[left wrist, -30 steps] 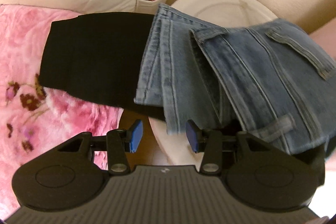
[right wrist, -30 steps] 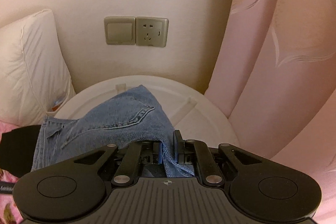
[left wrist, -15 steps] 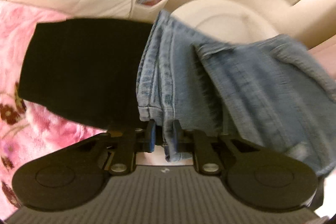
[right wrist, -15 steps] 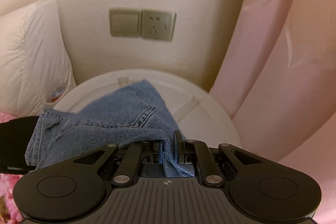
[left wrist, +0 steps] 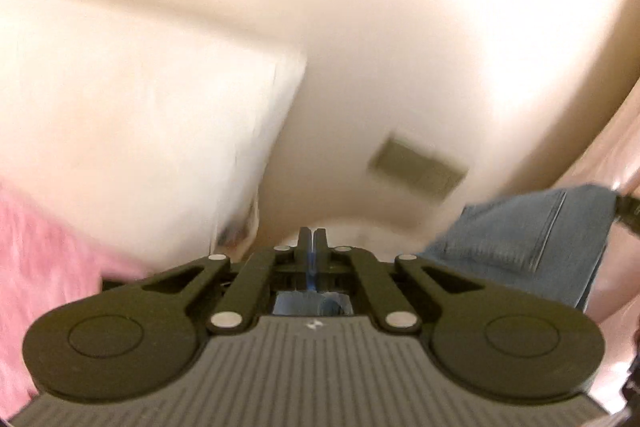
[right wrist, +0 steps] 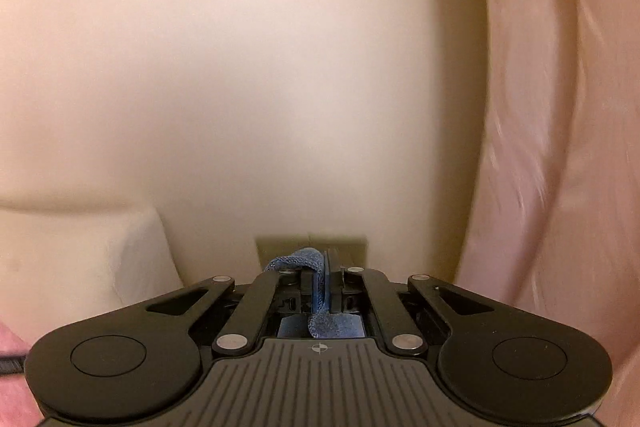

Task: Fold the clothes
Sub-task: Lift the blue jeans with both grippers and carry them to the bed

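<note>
The blue jeans point(left wrist: 536, 239) hang at the right of the blurred left wrist view, with a seam and pocket edge showing. My left gripper point(left wrist: 313, 241) is shut, its fingers pressed together, with a sliver of blue denim under them. In the right wrist view a fold of the jeans point(right wrist: 298, 259) loops over the fingers of my right gripper point(right wrist: 324, 267), which is shut on it. Most of the garment is hidden below both cameras.
A white pillow point(left wrist: 140, 131) leans on the cream wall at the left, above a pink blanket point(left wrist: 44, 259). A wall switch plate point(left wrist: 416, 167) is straight ahead. Pink curtain folds point(right wrist: 560, 107) fill the right side.
My left gripper closed on the jeans' hem. Both grippers then rose, so the views swung up to the wall. The round white table and the black garment dropped out of sight.
</note>
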